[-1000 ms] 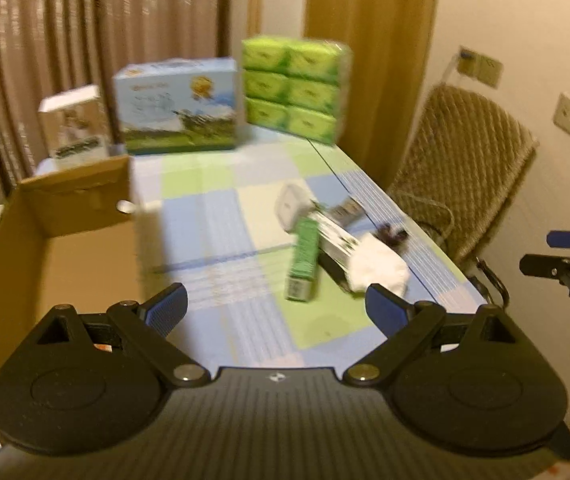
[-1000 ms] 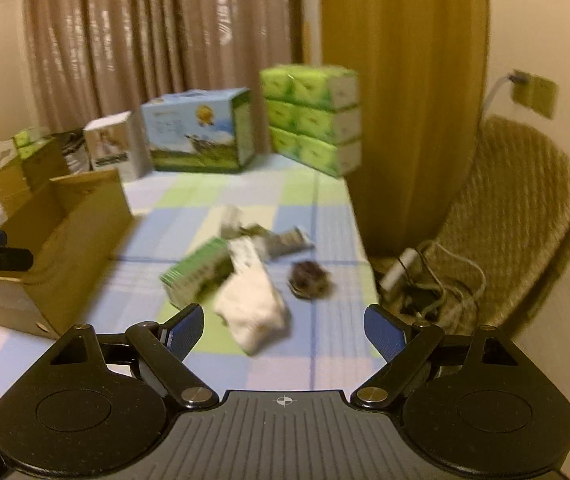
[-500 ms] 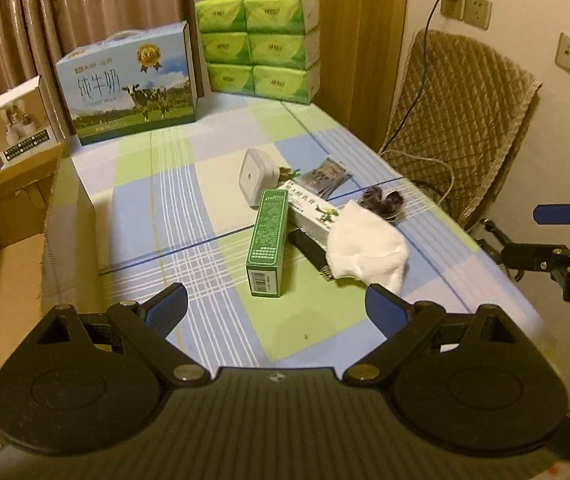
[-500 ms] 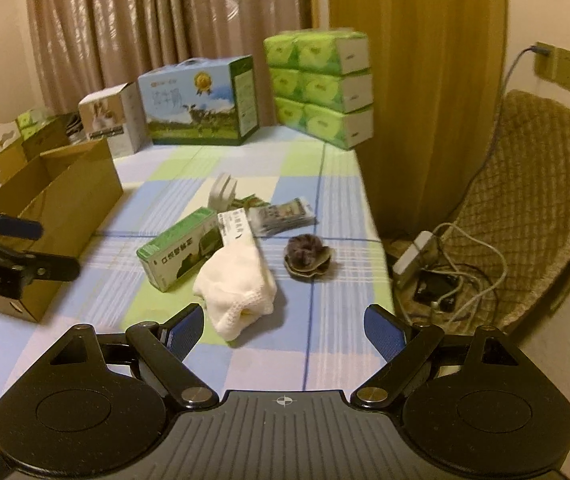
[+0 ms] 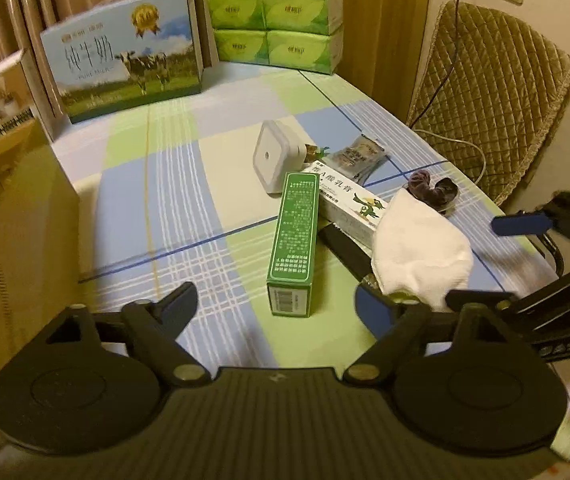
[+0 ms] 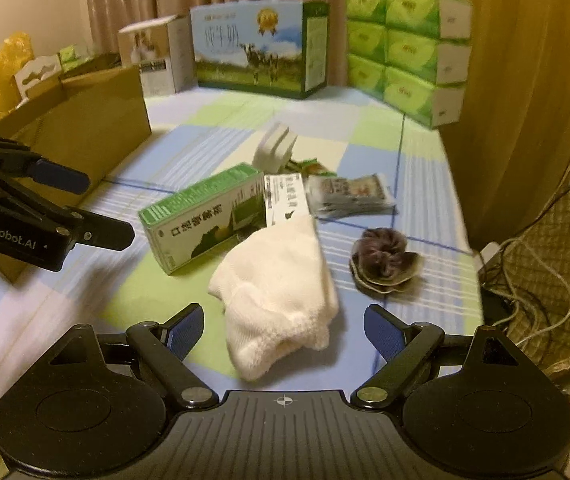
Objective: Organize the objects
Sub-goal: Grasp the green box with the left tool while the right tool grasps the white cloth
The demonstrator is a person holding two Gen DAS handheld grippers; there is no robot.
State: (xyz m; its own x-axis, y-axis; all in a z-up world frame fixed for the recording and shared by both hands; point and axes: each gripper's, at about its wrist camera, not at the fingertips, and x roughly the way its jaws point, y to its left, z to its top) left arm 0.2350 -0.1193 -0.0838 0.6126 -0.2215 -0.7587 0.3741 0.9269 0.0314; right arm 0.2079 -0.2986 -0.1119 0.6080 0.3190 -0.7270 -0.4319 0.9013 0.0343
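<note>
— What is being shown on the checked tablecloth?

— A small heap is being shown near its right edge. A green carton, long and narrow with white print and a barcode on its near end, is lying flat. A white box with a green bird printed on it is lying just beside it, partly covered by a white sock, soft and crumpled. A dark purple scrunchie is lying near the sock, and a foil sachet and a white square device are lying behind.

— And the grippers?

— The left gripper is being held open above the carton's near end; its jaws have just been closing a little, with nothing gripped. The right gripper is being held wide open over the sock's near end, nothing pinched.

— Anything beside the heap?

— An open cardboard box is standing at the left.
</note>
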